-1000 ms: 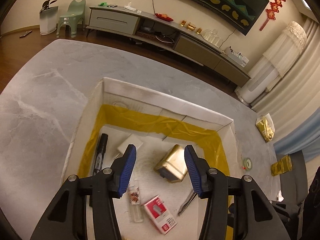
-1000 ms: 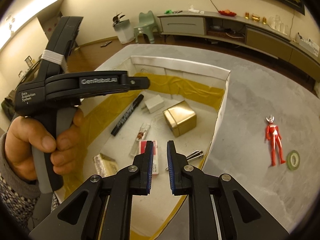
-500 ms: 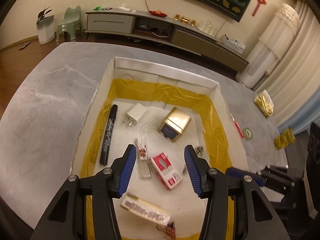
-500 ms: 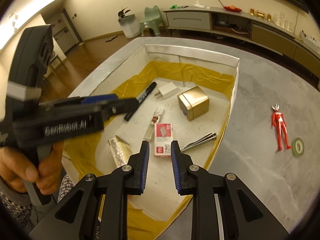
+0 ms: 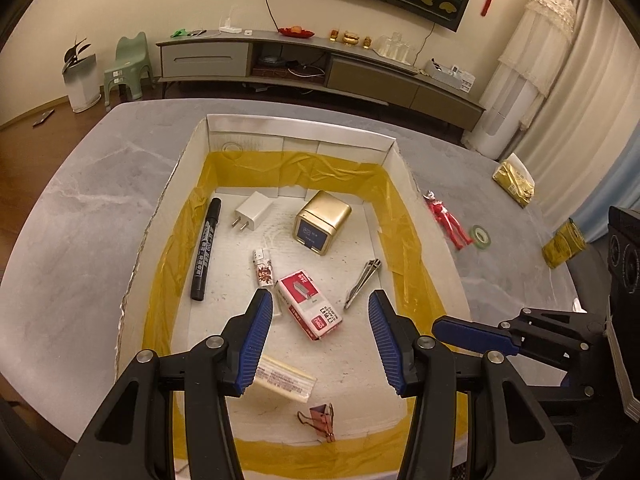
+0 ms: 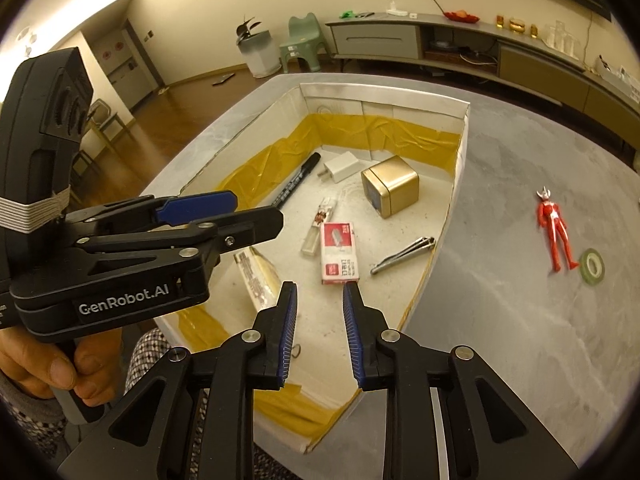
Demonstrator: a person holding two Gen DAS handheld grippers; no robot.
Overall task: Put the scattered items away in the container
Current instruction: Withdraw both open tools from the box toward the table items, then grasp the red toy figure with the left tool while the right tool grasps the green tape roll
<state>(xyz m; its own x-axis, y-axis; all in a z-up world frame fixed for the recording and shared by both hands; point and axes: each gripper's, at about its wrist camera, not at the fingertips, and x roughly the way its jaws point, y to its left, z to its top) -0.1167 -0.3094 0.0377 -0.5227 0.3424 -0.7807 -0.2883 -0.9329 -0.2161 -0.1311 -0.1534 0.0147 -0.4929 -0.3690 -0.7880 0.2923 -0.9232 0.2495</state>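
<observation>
Both grippers have drawn back above the white cardboard box lined with yellow tape (image 5: 298, 142). The left gripper (image 5: 320, 340) hangs empty, fingers spread; the right gripper (image 6: 319, 330) has parted wider. The red toy figure (image 6: 554, 232) lies on the grey marble bench (image 6: 520, 340).

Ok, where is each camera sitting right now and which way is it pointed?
Left wrist: on the left hand-held gripper, above the box's near end, looking down into the box and toward the TV console; its open fingers show, plus the right hand-held gripper at the right edge.
Right wrist: on the right hand-held gripper, at the box's near right corner, facing along the box; its open fingers show, plus the person's left hand holding the other gripper.
Shared: box contents, red toy figure, green tape roll.
</observation>
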